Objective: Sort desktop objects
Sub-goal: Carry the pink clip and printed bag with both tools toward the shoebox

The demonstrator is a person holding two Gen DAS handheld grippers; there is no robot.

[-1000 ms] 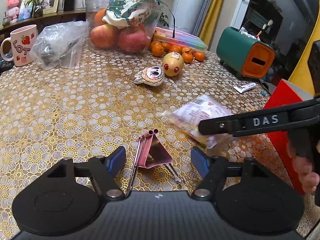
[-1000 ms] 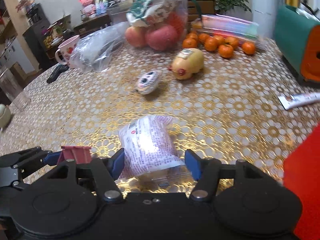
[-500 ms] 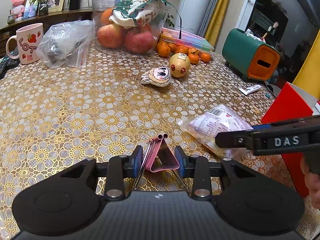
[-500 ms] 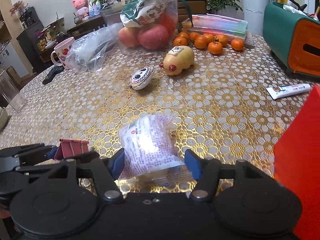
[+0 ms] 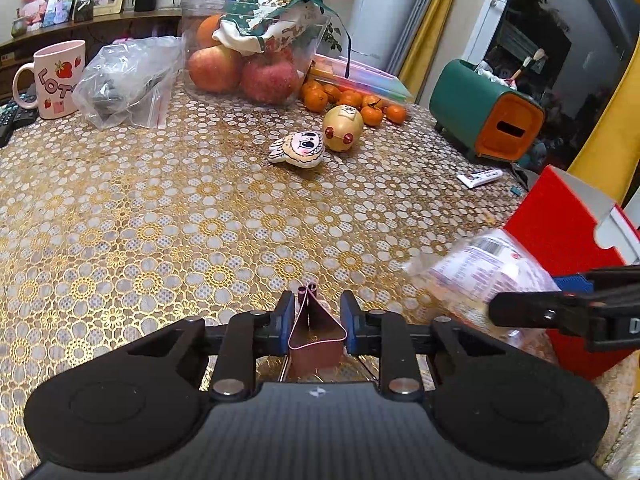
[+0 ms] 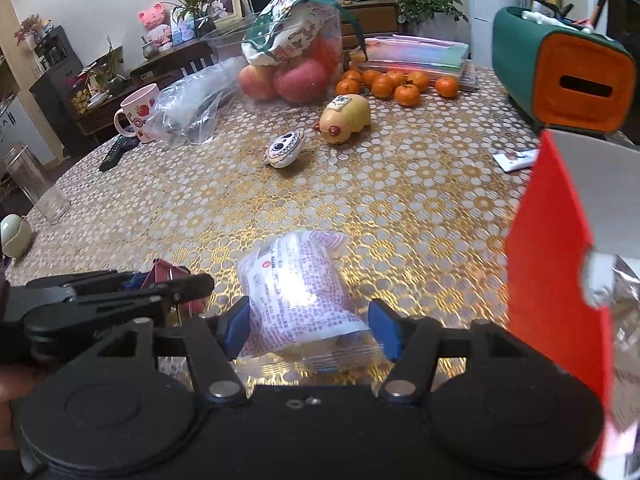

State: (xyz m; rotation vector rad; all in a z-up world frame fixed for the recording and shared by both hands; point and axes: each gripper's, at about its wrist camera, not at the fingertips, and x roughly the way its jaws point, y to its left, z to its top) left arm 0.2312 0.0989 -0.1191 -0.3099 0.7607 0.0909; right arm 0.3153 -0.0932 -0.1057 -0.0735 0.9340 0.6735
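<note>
Clip: the pink binder clip [image 5: 316,334] sits near the front of the table [image 5: 160,216], right between the left gripper's [image 5: 316,320] fingers [image 5: 285,316].
Just changed: those fingers have just been closing, from wide either side of the clip down to its flanks. Blue pads look to be touching both sides now, so I'd call it gripped, barely.
Packet: the right gripper [image 6: 310,326] has the snack packet [image 6: 298,300] pinched about half open. Compared with a second ago it's swung right toward the red box [image 6: 556,272], and in the left view the packet looks clear of the table.
Meaning: my read is one item's on its way to the box and the clip is next. No lift on the clip yet.
Edges: box stands at the right table edge, open top facing up, with foil stuff already inside. Near wall of the box is the thing to clear.
Room: big bare patch in the middle. Two little toys [image 5: 298,150], the tangerines [image 5: 352,100] and fruit tub [image 5: 248,48] are far off, mug [image 5: 54,78] and plastic bag [image 5: 124,80] far left. The two grippers are close beside each other, so that's the only real squeeze.
</note>
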